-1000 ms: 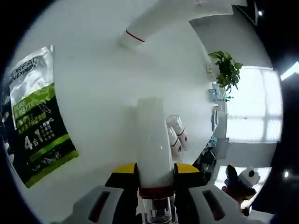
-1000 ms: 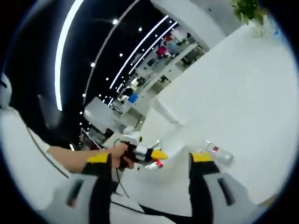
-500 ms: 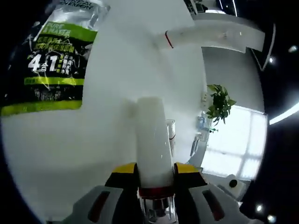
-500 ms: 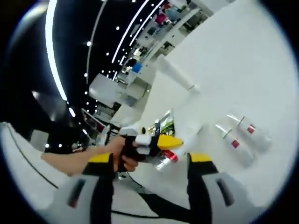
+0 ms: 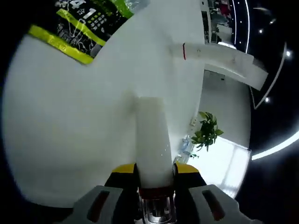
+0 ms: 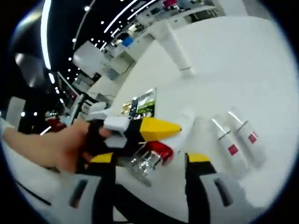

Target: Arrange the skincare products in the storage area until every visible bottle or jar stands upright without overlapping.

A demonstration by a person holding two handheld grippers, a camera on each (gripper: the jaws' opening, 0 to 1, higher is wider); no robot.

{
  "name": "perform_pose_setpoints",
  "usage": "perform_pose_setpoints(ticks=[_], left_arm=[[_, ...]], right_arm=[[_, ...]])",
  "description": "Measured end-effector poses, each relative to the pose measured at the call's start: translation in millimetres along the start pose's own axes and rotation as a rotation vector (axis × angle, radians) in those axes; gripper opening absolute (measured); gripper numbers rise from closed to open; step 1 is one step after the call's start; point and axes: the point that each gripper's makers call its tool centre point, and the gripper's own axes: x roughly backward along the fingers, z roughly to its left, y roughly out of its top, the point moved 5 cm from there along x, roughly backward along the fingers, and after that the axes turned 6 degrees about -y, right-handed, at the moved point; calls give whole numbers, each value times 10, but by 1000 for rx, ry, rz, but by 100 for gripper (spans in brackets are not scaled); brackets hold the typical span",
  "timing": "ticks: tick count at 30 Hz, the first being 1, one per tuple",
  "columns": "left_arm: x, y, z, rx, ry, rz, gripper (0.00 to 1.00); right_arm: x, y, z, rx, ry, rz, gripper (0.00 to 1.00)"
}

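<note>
Left gripper [image 5: 155, 179] clamps a tall white red-banded bottle [image 5: 153, 140] above the white table [image 5: 70, 116], right gripper [image 6: 147, 163] wide and empty, while two small white red-labelled bottles [image 6: 236, 147] lie flat — plenty left.

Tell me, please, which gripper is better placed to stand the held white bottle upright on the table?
Left. The left gripper is shut on the white bottle above the white table. The right gripper is open and holds nothing; two small bottles lie near it.
</note>
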Motion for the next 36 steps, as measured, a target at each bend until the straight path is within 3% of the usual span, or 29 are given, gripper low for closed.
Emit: perform_pose_setpoints(ticks=[2,5,11,12,18,23,25,26,31,36], left_arm=[[2,0,17,7,-5,-4,27],[-5,-9,-15,83,-49,-34,27],[-27,-6,-28,128,-66,-46,28],[-26,-12,-53,175,-88,-61,28],[-21,9,-76,214,-105,-88,28],[-18,46,-105,265,-130,-109,28],[-3,51,-96,270,-132,-104,28],[-6,31,-98,276,-141,-96,28],[-29,1,-125,303,-166,-64,29],[-39,-41,-150,322,-191,-26,30]], right_arm=[[14,17,-44,42,-31,-19,52],[23,42,-27,58,-39,-31,49],[1,74,42,116,-68,-47,45],[1,97,41,136,-78,-55,45],[-8,164,73,144,-103,-65,43],[94,266,-59,221,-183,-105,28],[77,286,-40,248,-139,-117,28],[82,269,-27,200,-145,-93,28],[98,327,-36,267,-154,-83,27],[167,429,-65,333,-119,26,27]])
